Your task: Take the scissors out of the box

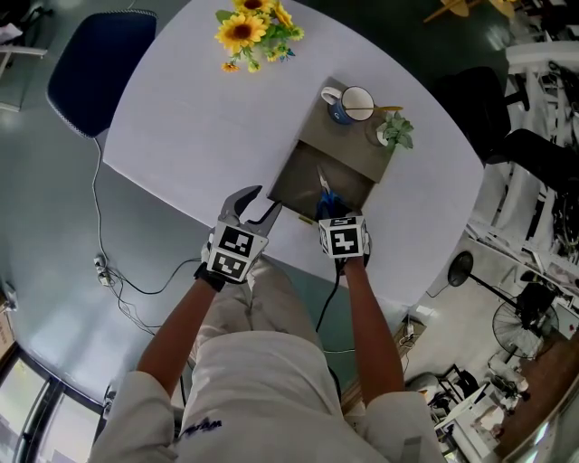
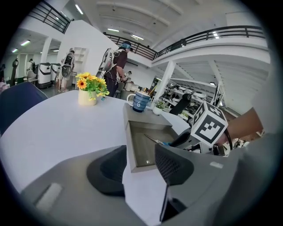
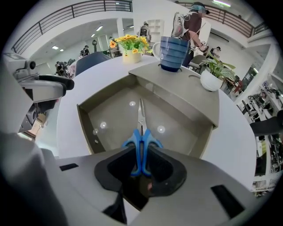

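Note:
A grey open box (image 1: 291, 172) sits near the front edge of the white table (image 1: 181, 118). Blue-handled scissors (image 1: 324, 194) lie inside it, blades pointing away. My right gripper (image 1: 333, 210) points steeply down into the box. In the right gripper view its pads press on both sides of the scissors' blue handles (image 3: 141, 148), so the right gripper (image 3: 141, 165) is shut on them. My left gripper (image 1: 264, 201) is at the box's front left corner. In the left gripper view, that corner (image 2: 135, 161) stands between the pads of the left gripper (image 2: 135, 170), which close on it.
A blue mug (image 1: 348, 104) and a small potted plant (image 1: 393, 131) stand on the box's covered far part. A vase of sunflowers (image 1: 253, 27) is at the table's far side, a blue chair (image 1: 95, 54) to the left. People stand in the hall behind.

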Demonstrator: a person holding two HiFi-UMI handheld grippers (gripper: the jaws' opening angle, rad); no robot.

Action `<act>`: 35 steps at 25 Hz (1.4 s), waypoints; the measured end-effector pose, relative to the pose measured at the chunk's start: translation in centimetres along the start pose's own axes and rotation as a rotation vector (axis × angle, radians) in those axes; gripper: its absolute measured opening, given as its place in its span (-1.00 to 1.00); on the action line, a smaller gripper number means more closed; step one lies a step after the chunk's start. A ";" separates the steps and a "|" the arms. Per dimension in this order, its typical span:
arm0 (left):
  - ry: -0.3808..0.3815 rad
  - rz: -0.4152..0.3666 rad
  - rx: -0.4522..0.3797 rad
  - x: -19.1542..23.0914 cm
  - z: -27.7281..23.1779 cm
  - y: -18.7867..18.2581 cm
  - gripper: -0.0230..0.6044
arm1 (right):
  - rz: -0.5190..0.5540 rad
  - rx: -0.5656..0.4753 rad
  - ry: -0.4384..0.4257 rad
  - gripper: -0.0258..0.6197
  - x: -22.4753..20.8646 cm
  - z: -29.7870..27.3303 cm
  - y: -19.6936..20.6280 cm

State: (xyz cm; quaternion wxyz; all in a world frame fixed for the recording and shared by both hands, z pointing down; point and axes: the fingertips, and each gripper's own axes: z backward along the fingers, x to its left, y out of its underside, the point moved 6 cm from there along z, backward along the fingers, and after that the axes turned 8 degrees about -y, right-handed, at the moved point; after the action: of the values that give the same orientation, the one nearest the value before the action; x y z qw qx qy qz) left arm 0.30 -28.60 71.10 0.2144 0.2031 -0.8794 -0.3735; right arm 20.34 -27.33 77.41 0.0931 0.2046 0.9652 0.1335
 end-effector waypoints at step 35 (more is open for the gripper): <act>-0.060 -0.112 -0.136 -0.1 5.1 -7.9 -0.30 | -0.174 -0.189 -0.042 -0.65 0.6 6.3 0.7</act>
State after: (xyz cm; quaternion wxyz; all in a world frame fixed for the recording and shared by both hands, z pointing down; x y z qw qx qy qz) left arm -0.73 -30.70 62.02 0.1800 0.2256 -0.8454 -0.4495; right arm 21.49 -25.08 71.61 0.1435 0.1133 0.9603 0.2109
